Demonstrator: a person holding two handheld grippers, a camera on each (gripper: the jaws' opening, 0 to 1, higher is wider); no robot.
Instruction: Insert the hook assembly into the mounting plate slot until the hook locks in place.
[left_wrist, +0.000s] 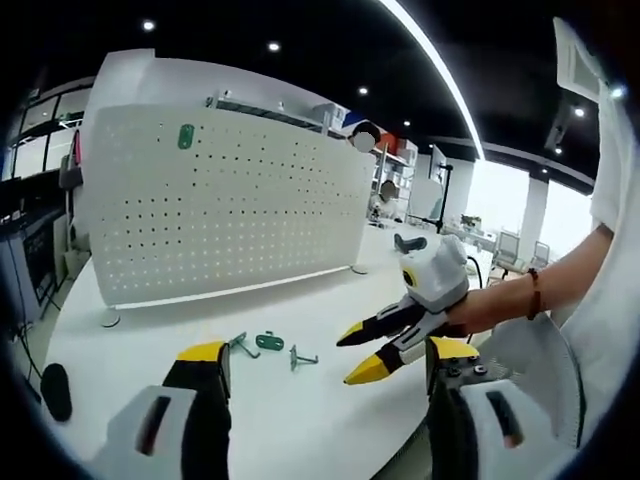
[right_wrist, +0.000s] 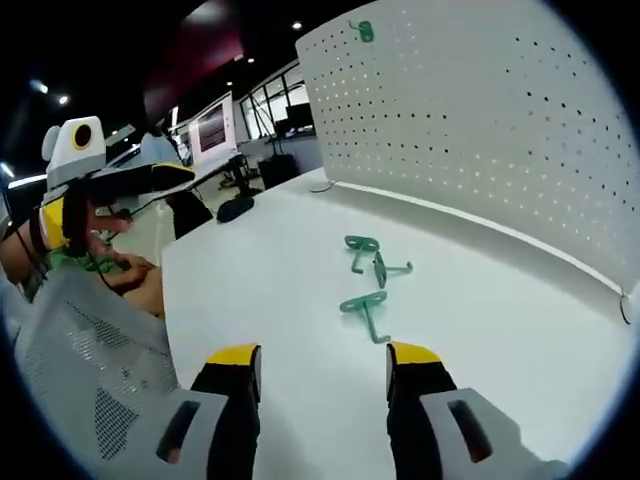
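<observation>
Both grippers hover empty, jaws apart: left gripper (left_wrist: 325, 365), right gripper (right_wrist: 322, 362); three green hooks (right_wrist: 368, 272) lie loose on the white surface (right_wrist: 480, 340) before the upright pegboard (right_wrist: 480, 120); overlapping hooks may snag or skid away when pinched.

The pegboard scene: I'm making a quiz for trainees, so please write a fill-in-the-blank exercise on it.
1. The green hooks lie on the ____ table.
2. One green hook already hangs near the ____ edge of the pegboard.
3. The jaws of the right hand-held gripper stand ____, holding nothing.
4. The tips of both hand-held grippers, the left included, are coloured ____.

Missing words: white; top; open; yellow
</observation>
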